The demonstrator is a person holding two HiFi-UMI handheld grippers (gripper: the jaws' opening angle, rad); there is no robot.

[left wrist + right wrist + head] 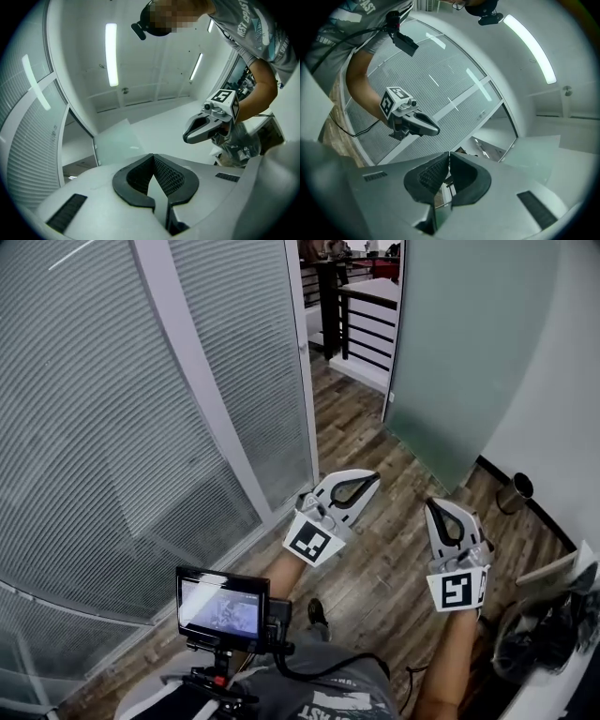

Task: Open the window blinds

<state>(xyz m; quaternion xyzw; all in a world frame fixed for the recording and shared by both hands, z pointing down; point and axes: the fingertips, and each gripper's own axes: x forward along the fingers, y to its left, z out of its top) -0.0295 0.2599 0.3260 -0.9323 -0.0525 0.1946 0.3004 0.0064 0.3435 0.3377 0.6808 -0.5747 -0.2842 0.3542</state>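
nearest, at 7 o'clock in the head view, a small monitor (223, 606) is mounted at the person's chest. beyond it, both tools hang over the wooden floor (375, 559). the left gripper (371, 478) points toward 1 o'clock, jaws clenched, nothing between them. the right gripper (435, 506) points toward 12 o'clock, jaws clenched and likewise empty. neither touches anything. the window blinds (94, 409) fill 9 to 11 o'clock, beside the left gripper but apart from it, slats lying flat and shut across both panels. no cord or wand can be made out. farthest, at 1 o'clock, stands a frosted door (459, 343). assessment: 0 steps done; finding the control, gripping it and working it all remain.
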